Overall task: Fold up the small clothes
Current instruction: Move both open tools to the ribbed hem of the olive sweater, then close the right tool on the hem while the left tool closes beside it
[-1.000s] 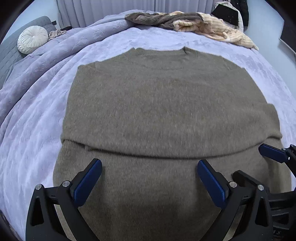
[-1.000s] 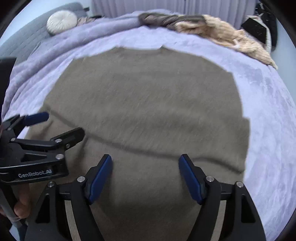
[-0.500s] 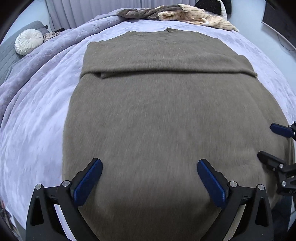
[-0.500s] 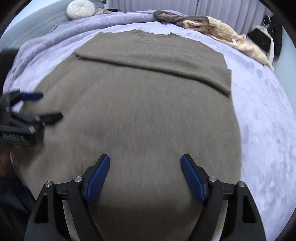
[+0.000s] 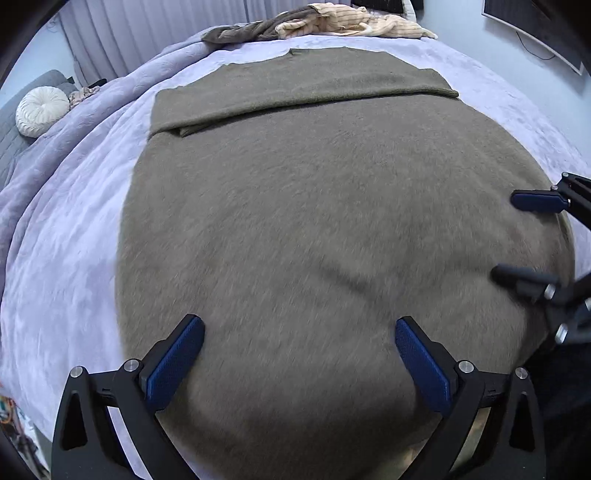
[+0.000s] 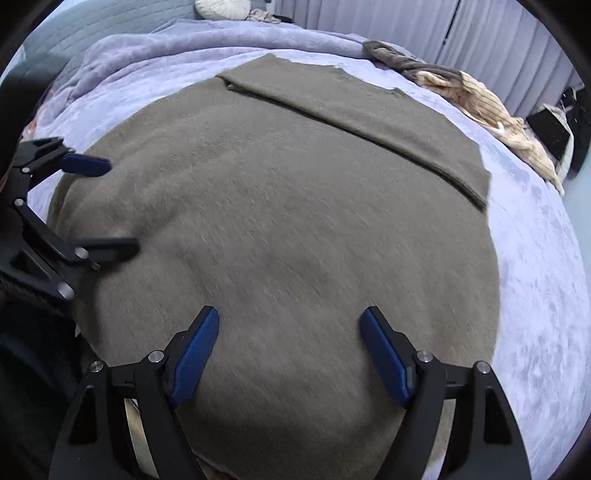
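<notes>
Left wrist view: our left gripper [image 5: 299,354] has its blue pads [image 5: 173,363] spread wide apart, with nothing pinched between them, hanging over the near part of the brown sweater [image 5: 314,206]. Off to the right we see our right gripper [image 5: 517,236] over the sweater's right side, its two fingers also apart.

In the right wrist view, the right gripper [image 6: 290,350] shows the same wide gap between its blue pads [image 6: 194,360], only sweater cloth lying below them. The left gripper [image 6: 110,205] comes in from the left edge, fingers parted.

The sweater lies flat on the lilac bed cover [image 5: 66,236], filling most of both views. A fold runs across its far part. Beyond it, at the far edge of the bed, sits a heap of clothes [image 5: 332,22]. A round white cushion [image 5: 40,110] rests far left on a grey sofa [image 5: 11,140], with curtains [image 5: 122,33] behind.
</notes>
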A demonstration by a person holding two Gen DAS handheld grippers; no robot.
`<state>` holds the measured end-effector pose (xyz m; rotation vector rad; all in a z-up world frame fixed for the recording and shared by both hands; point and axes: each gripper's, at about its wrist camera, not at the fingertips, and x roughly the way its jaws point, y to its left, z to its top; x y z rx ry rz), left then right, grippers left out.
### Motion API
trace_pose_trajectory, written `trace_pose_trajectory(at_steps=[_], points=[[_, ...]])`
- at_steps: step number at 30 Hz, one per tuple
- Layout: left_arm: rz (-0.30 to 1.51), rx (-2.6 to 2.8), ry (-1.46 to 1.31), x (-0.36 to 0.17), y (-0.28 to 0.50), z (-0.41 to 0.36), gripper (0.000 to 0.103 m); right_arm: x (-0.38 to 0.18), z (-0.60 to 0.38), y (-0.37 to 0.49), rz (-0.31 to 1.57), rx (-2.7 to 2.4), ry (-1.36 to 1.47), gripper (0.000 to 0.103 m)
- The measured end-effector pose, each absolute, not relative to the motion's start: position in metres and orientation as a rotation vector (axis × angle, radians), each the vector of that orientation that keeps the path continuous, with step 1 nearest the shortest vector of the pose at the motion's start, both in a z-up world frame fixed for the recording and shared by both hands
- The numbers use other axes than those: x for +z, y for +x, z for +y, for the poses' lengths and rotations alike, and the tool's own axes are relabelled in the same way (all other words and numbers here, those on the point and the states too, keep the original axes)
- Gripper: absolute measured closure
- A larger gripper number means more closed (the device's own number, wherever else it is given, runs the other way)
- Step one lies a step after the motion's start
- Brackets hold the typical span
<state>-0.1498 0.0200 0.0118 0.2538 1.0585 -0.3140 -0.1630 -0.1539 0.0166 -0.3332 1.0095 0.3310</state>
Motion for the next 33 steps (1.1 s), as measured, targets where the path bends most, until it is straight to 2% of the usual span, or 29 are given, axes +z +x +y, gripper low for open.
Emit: trace_pose_trajectory(at_steps=[6,10,16,21,26,33], points=[[1.096,-0.303,0.172,0.019,-0.163,0.045,0.000,0.016,-0.188,-0.183,1.036,0.296,-0.271,0.021],[1.087,-0.241,0.000,0.035,-0.159,0.077,0.000,0.038,-0.201,-0.194,0.981,0.224,-0.219,0.021],[1.201,-0.219,-0.243,0.010,-0.170,0.114,0.000,0.036,-0.254,-0.199,0.997,0.098,-0.005,0.021],[1.222,-0.260,-0.150,0.001,-0.181,0.084,0.000,0.013,-0.260,-0.196,1.058,0.134,0.059,0.020],[1.240,-0.230,-0.066,-0.003,-0.177,0.067,0.000,0.006,-0.249,-0.198,1.041,0.121,0.074,0.013],[1.231,-0.228,-0.069,-0.002,-0.178,0.067,0.001,0.001,-0.218,-0.202,1.049,0.227,0.028,0.013]])
